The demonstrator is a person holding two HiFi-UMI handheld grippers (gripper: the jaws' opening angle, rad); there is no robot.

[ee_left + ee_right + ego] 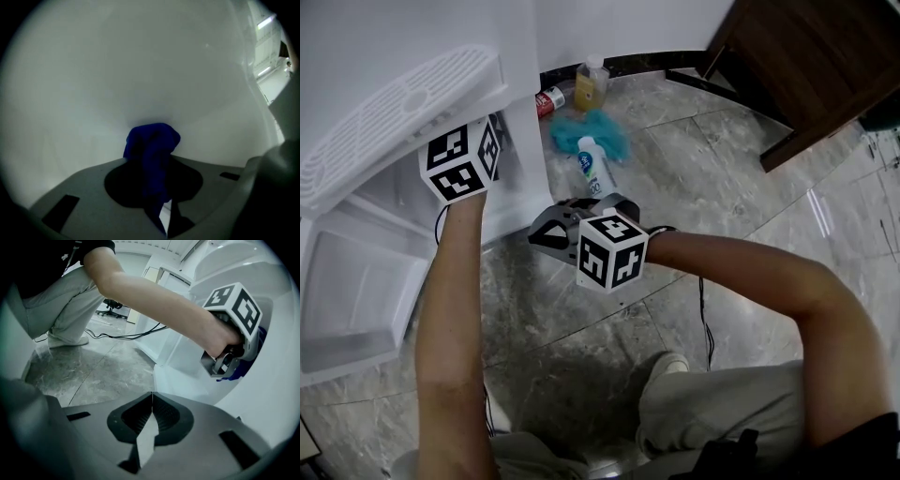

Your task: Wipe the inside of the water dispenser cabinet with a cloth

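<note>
Cloth [152, 150] blue, clamped in left gripper [155, 174] fingers, bunched past fingertips, close up to white inner wall [140, 70] of water dispenser cabinet | right gripper [151, 401] fingers together, nothing between them, floor [93, 366] and cabinet front ahead of fingers

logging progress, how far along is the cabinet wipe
Done: the cabinet is open and the left gripper is shut on the blue cloth. In hand: the cloth is up against the white inner wall. The right gripper is shut, empty, outside. Left: how much is wiped can't be told; the wall shows no marks.
</note>
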